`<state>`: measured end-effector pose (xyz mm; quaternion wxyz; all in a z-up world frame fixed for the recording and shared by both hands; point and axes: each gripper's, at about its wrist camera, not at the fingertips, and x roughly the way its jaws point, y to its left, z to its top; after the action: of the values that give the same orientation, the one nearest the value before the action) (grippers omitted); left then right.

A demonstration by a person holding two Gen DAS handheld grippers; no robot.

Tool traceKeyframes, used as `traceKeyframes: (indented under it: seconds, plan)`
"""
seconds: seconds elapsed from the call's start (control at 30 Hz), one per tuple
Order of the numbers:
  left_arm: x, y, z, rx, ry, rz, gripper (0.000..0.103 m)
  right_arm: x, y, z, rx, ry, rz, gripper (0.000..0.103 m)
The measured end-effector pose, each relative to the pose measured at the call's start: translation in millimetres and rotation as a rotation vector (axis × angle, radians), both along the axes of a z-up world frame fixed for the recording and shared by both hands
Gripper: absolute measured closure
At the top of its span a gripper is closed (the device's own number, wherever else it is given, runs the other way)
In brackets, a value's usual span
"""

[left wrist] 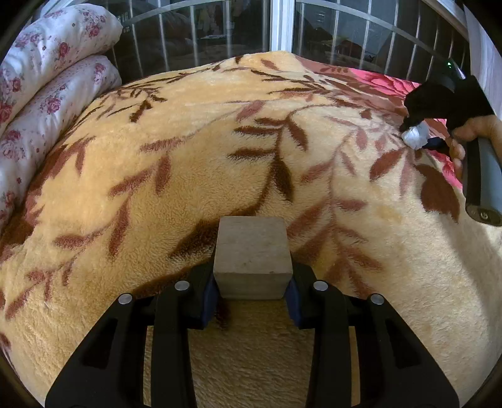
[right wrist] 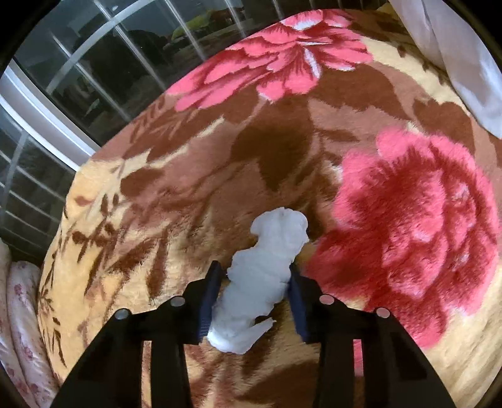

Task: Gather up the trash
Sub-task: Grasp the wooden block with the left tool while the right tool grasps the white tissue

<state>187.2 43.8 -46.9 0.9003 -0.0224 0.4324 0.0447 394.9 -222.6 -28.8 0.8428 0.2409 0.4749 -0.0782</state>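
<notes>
Tissue (right wrist: pixel 262 276), a crumpled white wad, lay on the blanket (right wrist: pixel 194 194) between the right gripper's (right wrist: pixel 259 284) blue pads (right wrist: pixel 208 298), at the edge of a pink flower print. Jaws were clamped on it: both pads touched its sides, and most of the wad stuck out forward past the tips. Left wrist view showed the same grab from the side, far right of frame: wad (left wrist: pixel 415 135) pinned under the black gripper (left wrist: pixel 411 130), with a hand (left wrist: pixel 470 135) on the grey handle (left wrist: pixel 483 182). That hand and handle were not visible in the right wrist view. Left gripper (left wrist: pixel 252 282) was clenched on a wood block (left wrist: pixel 252 255), pads against both side faces, held above the blanket's (left wrist: pixel 188 157) tan leaf-print part. Block did not appear in the right view. Left view also gave floral pillows (left wrist: pixel 47 94) stacked at the left edge and a barred window (left wrist: pixel 219 28) behind the bed. Right view caught the window (right wrist: pixel 78 78) upper left, the pillows (right wrist: pixel 22 314) lower left, and white cloth (right wrist: pixel 455 56) at the top right corner.
</notes>
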Motion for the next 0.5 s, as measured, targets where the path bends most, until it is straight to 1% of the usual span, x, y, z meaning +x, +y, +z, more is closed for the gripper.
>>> traceKeyframes:
  seconds: [0.1,0.23,0.4,0.5]
  plan:
    - [-0.1,0.0,0.1,0.001,0.0,0.0,0.068,-10.2,-1.0,4.0,-0.013,-0.034,0.024,0.066]
    - [-0.3,-0.5,0.2,0.0,0.0,0.0,0.068,-30.0,-3.7,15.9,0.0,-0.095,0.061,0.066]
    - [0.8,0.9,-0.3,-0.008,-0.002,0.0,0.068,-64.6,-2.5,32.9,-0.021,-0.156,0.18,0.066]
    - [0.8,2.0,-0.3,-0.016,-0.005,0.002,0.068,-95.3,0.0,41.2,-0.051,-0.189,0.256,0.066]
